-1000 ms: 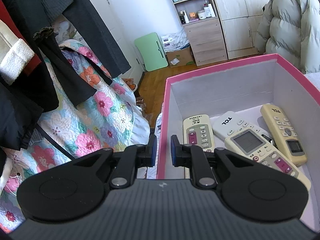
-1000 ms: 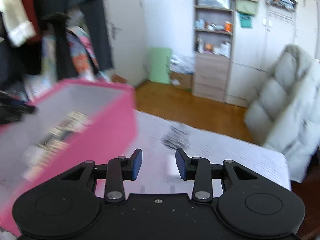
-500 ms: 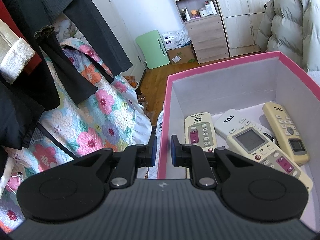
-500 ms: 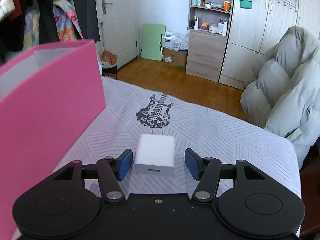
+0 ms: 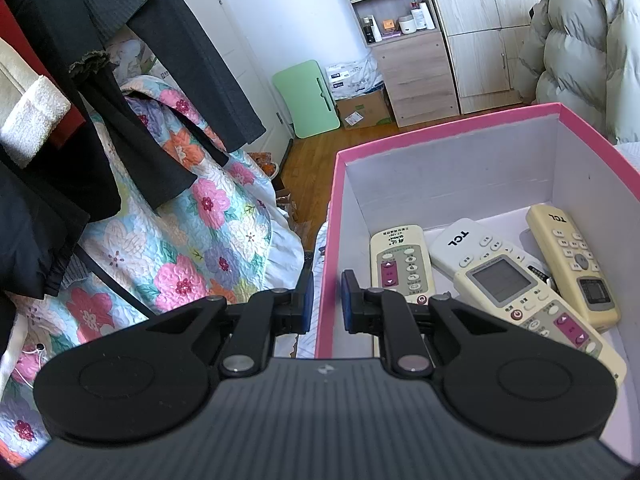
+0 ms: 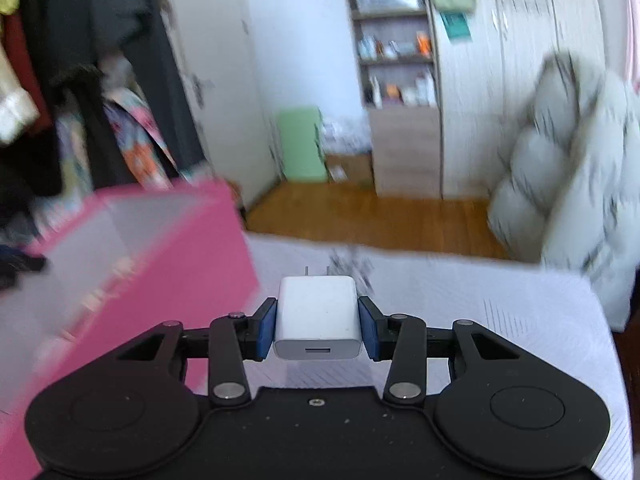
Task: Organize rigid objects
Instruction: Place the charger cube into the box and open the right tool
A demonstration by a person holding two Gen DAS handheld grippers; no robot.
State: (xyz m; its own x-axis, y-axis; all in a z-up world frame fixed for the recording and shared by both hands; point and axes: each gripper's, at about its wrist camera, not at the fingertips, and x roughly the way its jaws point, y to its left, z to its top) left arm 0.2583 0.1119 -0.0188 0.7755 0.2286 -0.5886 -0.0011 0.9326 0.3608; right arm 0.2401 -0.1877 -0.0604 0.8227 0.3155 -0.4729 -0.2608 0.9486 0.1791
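Note:
My left gripper (image 5: 325, 300) is shut on the left wall of the pink box (image 5: 448, 130), one finger outside and one inside. Several remote controls (image 5: 500, 280) lie on the box's white floor. My right gripper (image 6: 318, 326) is shut on a white charger plug (image 6: 318, 320), prongs pointing forward, held above the white patterned bedsheet (image 6: 500, 300). The pink box (image 6: 168, 264) is to the left of the right gripper, blurred.
A floral quilt (image 5: 180, 240) and hanging dark clothes (image 5: 100, 80) are left of the box. A grey puffer jacket (image 6: 580, 160) sits at the right edge of the bed. A shelf unit (image 6: 400, 80) and green folded table (image 6: 300, 144) stand across the wooden floor.
My right gripper closed on the white charger plug and lifted it off the sheet; the view now blurs with motion. My left gripper keeps its hold on the box wall.

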